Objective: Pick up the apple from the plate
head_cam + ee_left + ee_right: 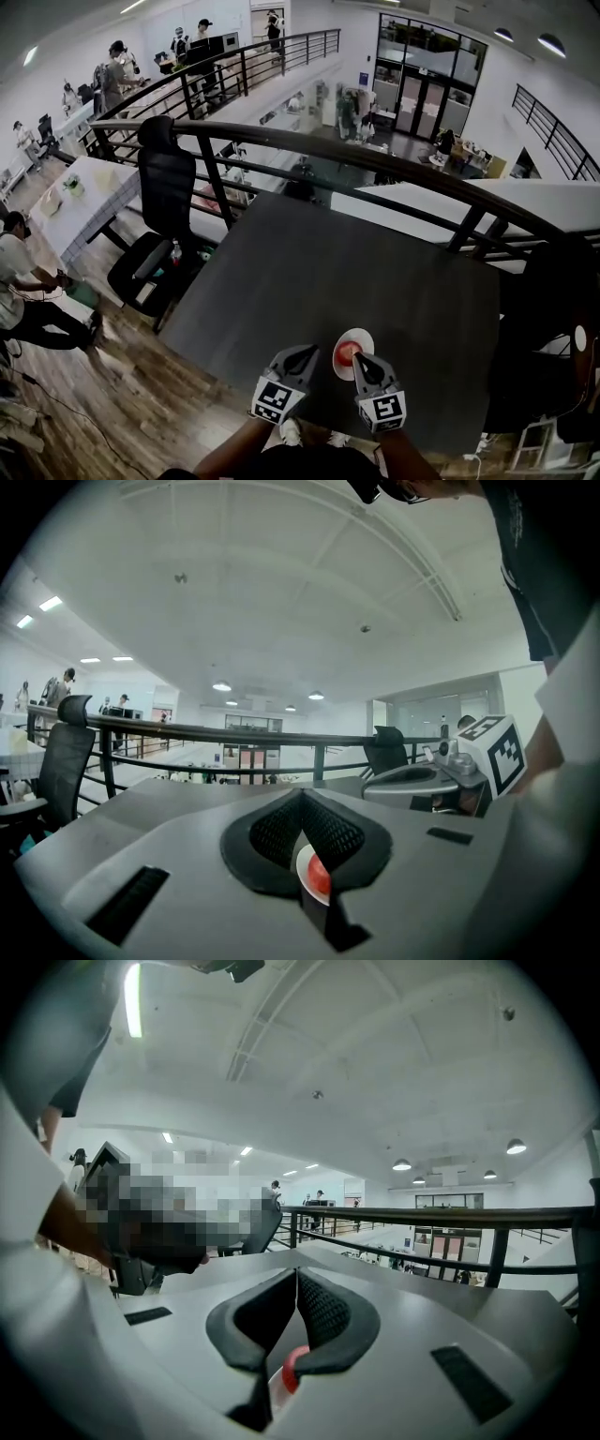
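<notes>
Head view: a red apple (pixel 348 352) sits on a small white plate (pixel 365 337) near the close edge of a dark surface (pixel 328 272), just ahead of and between two tongs. The right tongs (pixel 361 362) reach the plate's near rim, while the left tongs (pixel 310 355) stand a little off to its left. Both tongs are closed and empty, so the right one, judged nearer, must open before it can take the round fruit, which lies slightly to its left.

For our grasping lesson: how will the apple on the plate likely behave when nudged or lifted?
The apple looks round, so a nudge would probably roll it on the plate. Its red skin looks smooth, so a grip might slip.
</notes>
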`<action>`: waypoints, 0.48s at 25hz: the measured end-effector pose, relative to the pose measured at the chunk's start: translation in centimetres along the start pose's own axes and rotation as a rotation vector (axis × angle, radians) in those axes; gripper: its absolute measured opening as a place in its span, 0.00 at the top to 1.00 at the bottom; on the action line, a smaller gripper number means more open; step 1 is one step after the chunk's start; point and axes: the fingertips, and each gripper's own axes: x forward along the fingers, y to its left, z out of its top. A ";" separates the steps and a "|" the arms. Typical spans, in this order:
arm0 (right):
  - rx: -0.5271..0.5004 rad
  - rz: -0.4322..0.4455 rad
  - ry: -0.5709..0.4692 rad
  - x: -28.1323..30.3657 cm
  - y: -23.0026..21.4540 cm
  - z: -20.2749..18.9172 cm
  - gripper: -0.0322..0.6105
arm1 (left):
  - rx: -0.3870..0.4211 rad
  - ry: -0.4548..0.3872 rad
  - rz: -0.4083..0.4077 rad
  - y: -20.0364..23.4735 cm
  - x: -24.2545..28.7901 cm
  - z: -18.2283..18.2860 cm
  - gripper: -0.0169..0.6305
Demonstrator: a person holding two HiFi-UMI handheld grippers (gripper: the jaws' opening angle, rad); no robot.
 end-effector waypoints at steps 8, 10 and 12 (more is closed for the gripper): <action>0.046 0.058 0.070 1.6 -0.2 -3.4 0.65 | -0.015 0.028 0.022 1.0 1.2 -1.3 0.94; 0.045 0.050 0.099 1.8 -0.4 -3.9 0.60 | -0.021 0.033 0.030 1.2 1.3 -1.6 0.94; 0.051 0.049 0.128 2.2 -0.7 -4.8 0.54 | -0.027 0.037 0.035 1.2 1.4 -1.9 0.94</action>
